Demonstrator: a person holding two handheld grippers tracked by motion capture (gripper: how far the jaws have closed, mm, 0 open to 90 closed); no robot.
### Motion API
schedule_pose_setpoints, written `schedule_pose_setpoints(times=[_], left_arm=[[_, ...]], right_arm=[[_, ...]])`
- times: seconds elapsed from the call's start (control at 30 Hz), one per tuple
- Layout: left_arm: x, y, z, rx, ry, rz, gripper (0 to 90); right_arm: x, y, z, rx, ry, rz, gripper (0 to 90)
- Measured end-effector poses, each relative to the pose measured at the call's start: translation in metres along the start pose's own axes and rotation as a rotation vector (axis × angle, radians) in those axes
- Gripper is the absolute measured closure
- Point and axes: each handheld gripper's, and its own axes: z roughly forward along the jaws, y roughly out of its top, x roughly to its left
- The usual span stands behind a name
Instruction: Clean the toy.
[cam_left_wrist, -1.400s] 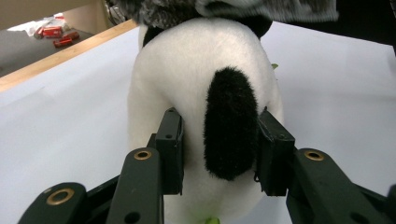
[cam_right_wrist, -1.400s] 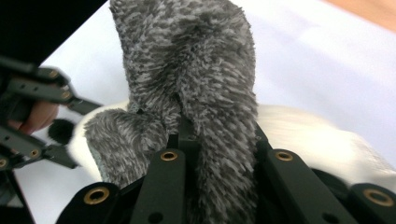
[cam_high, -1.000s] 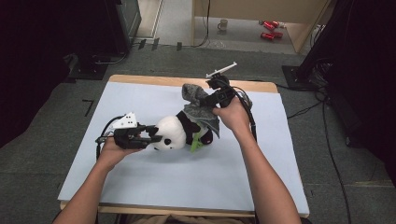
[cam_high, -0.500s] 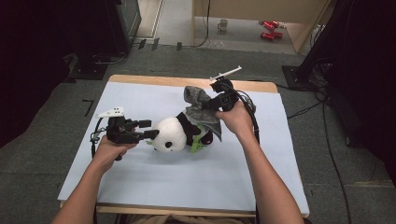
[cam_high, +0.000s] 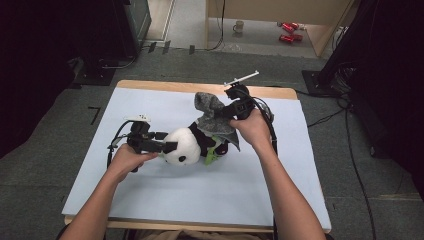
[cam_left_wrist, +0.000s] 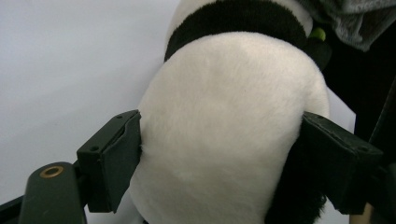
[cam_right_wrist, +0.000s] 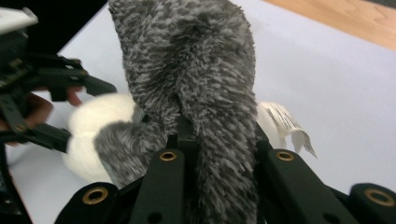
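A black-and-white panda plush (cam_high: 190, 145) lies on the pale blue mat (cam_high: 150, 200), head towards the left. My left gripper (cam_high: 167, 147) is at the head. Its jaws have just been opening and now stand wide, one finger (cam_left_wrist: 116, 163) on each side of the white head (cam_left_wrist: 224, 130), barely brushing the fur. A grey fuzzy cloth (cam_high: 212, 112) is draped over the panda's body. My right gripper (cam_high: 225, 114) is shut on the cloth (cam_right_wrist: 196, 60) and holds it up in a peak. The head (cam_right_wrist: 93, 126) and a white label (cam_right_wrist: 285, 121) show behind the cloth.
The mat covers a wooden table whose far edge (cam_high: 165, 86) shows bare. A mug (cam_high: 239, 26) and red items (cam_high: 290, 26) lie on the floor beyond. Cables (cam_high: 350, 150) trail on the floor at right, and dark equipment stands at both sides.
My left gripper let go of the panda's head, drew back to the left, then came in again with its jaws spread wider around the head. The right gripper kept its hold on the cloth.
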Motion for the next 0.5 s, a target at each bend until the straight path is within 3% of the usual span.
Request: schedule_pose_setpoints(times=[0.13, 0.3, 0.4, 0.5], left_arm=[[-0.003, -0.001, 0.002, 0.021, -0.011, 0.050, 33.8], [-0.010, -0.003, 0.001, 0.043, 0.013, 0.130, 53.8], [-0.015, -0.003, -0.002, 0.031, 0.043, 0.176, 64.2], [-0.021, 0.000, -0.005, -0.011, 0.089, 0.245, 69.1]], right_arm=[[0.009, 0.005, -0.002, -0.014, 0.013, -0.024, 76.1], [0.022, 0.011, 0.000, -0.023, 0.036, -0.064, 76.2], [0.031, 0.014, 0.001, -0.027, 0.054, -0.079, 76.2], [0.038, 0.016, 0.001, -0.033, 0.066, -0.093, 76.1]])
